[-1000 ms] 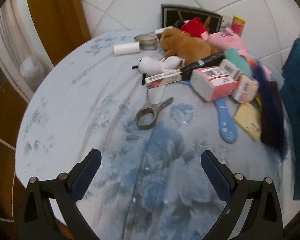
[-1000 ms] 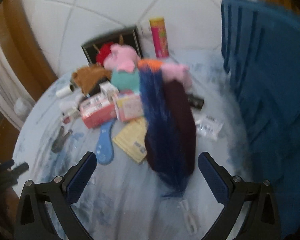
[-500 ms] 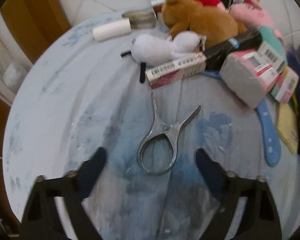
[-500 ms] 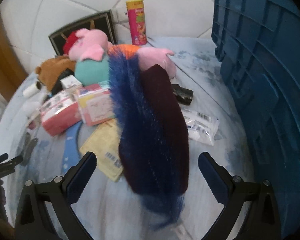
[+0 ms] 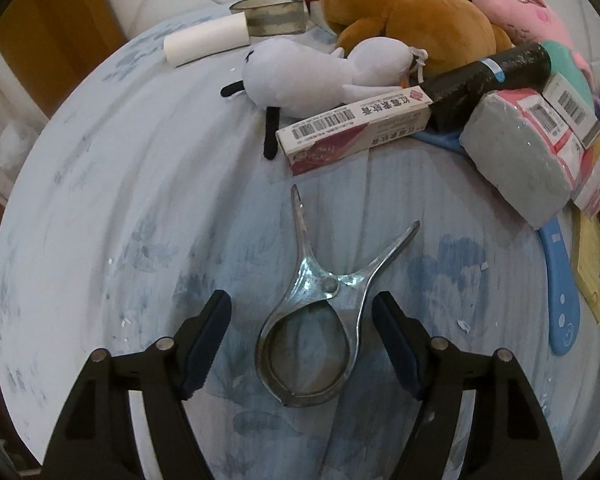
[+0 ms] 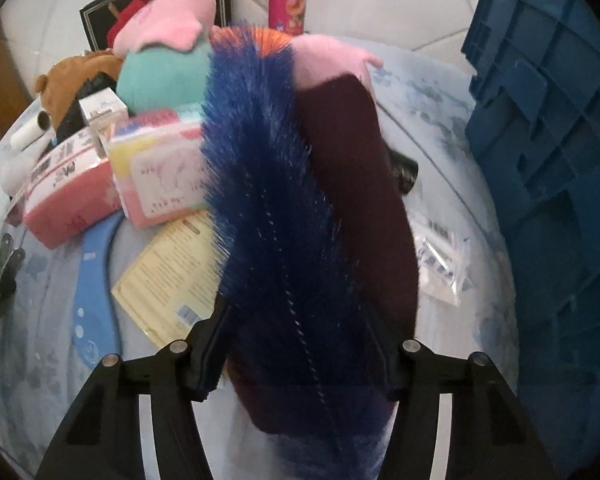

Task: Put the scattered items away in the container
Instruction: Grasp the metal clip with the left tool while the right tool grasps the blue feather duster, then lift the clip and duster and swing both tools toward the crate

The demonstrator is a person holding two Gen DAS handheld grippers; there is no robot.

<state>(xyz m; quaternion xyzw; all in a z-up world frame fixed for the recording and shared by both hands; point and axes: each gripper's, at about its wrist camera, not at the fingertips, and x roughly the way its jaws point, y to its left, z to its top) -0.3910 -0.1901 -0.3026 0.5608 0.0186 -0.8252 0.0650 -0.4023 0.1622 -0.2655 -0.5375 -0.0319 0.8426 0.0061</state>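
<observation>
The blue crate is seen at the table's right edge. The furry blue tail is straddled by the steeply downward-angled right gripper, jaws closing against its fur. The metal clamp lies between the closing, not yet touching jaws of the left gripper.

The left tool points steeply down toward the bench. Its two black fingers with dark blue pads stand on each side of the metal tongs, around the ring end. The jaws are closing, but a gap shows between each pad and the metal, so they do not press on it.

The right tool also points steeply down. Its jaws are closing with the furry blue and maroon tail between them. The pads sink into the fur at both sides and seem to press on it.
</observation>
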